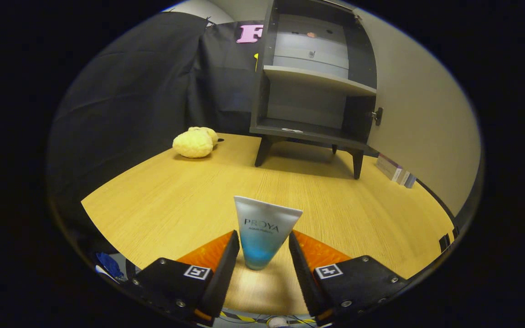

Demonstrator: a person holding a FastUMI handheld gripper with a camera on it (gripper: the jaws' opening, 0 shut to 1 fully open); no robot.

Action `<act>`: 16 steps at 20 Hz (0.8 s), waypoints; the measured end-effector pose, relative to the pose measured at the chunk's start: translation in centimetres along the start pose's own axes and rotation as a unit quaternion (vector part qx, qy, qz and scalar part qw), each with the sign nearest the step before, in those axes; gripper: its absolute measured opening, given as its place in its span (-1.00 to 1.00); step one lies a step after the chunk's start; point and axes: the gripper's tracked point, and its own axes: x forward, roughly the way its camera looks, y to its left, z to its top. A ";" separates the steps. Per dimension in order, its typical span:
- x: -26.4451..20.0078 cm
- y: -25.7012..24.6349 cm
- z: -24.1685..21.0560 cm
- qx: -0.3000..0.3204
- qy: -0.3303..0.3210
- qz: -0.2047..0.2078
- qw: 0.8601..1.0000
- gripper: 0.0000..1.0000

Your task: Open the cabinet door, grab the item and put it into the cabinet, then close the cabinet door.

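Tongs point(262, 246) spread, fingers flanking upright white-and-blue plastic tube point(265, 237) without contact, on wooden worktop point(162, 200). Dark grey cabinet point(315, 86) well beyond, door open.

One tube point(266, 234), one cabinet point(315, 82), one yellow sponge point(195, 142) and one gripper point(263, 248) are showing, fingers apart.

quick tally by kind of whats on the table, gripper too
Tubes: 1, the tube standing between the open gripper fingers
Cabinets: 1, the cabinet, door open
Yellow plush toys: 1, the plush toy
Box stacks: 1, small boxes
Grippers: 1
Total: 5
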 end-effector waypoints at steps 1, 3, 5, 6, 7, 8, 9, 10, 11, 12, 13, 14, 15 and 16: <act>-0.1 -0.1 0.1 0.003 0.001 -0.003 1.000 0.23; -0.2 -0.5 0.2 0.003 0.007 -0.014 1.000 0.06; -0.3 -0.4 0.5 0.008 0.009 -0.013 1.000 0.03; -0.5 -0.4 0.9 0.012 0.007 -0.011 1.000 0.03; -0.6 -0.4 1.5 0.013 0.005 -0.010 1.000 0.03; -0.7 -0.6 2.0 0.014 0.003 -0.012 1.000 0.03; -0.9 -0.7 2.6 0.013 0.003 -0.013 1.000 0.03; -1.0 -0.8 3.5 0.014 -0.001 -0.014 1.000 0.03; -1.2 -0.9 4.5 0.016 -0.007 -0.014 1.000 0.03; -1.5 -1.0 5.4 0.018 -0.013 -0.014 1.000 0.03; -1.7 -1.1 6.4 0.020 -0.020 -0.016 0.999 0.03; -1.9 -1.4 7.5 0.022 -0.025 -0.018 0.999 0.03; -2.1 -1.6 8.6 0.022 -0.031 -0.021 0.999 0.03; -2.2 -1.8 9.7 0.022 -0.037 -0.023 0.999 0.03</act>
